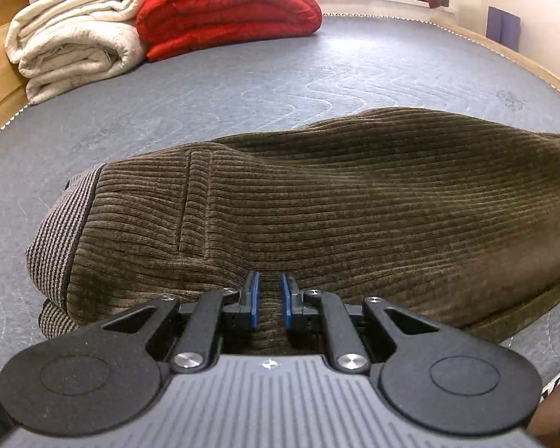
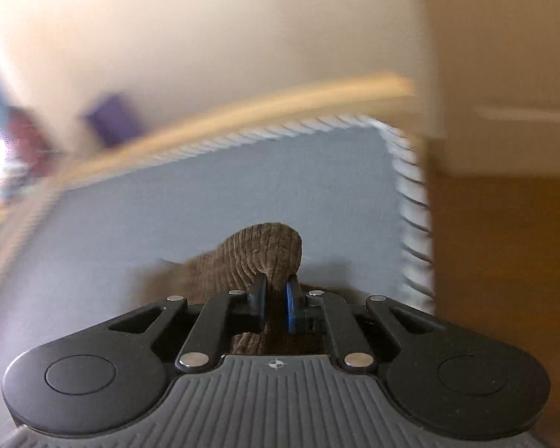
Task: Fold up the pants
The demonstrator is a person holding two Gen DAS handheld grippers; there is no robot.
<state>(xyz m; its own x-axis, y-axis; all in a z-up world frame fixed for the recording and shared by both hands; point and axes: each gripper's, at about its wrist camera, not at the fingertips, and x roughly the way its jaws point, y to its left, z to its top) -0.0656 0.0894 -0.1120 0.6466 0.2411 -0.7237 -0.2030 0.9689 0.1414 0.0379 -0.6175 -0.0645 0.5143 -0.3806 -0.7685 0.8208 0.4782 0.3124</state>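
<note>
1. The brown corduroy pants (image 1: 317, 201) are lying across the grey mattress (image 1: 242, 74), bunched into a thick, rounded heap, with the striped waistband lining (image 1: 56, 246) showing at the left end.
2. The left gripper (image 1: 270, 295) is pinching the near edge of the cloth, its jaws drawn close with a ridge of corduroy clamped between the blue pads.
3. The right gripper (image 2: 276, 298) is doing the same near the mattress corner, jaws nearly together and biting a raised fold of the pants (image 2: 265, 254).
4. By my reading, the fabric is already lying doubled, so at least one fold looks done.
5. What seems left is carrying these two gripped points across, laying them down and smoothing the bundle.
6. The right view is blurring, so finer detail there cannot be told.
</note>
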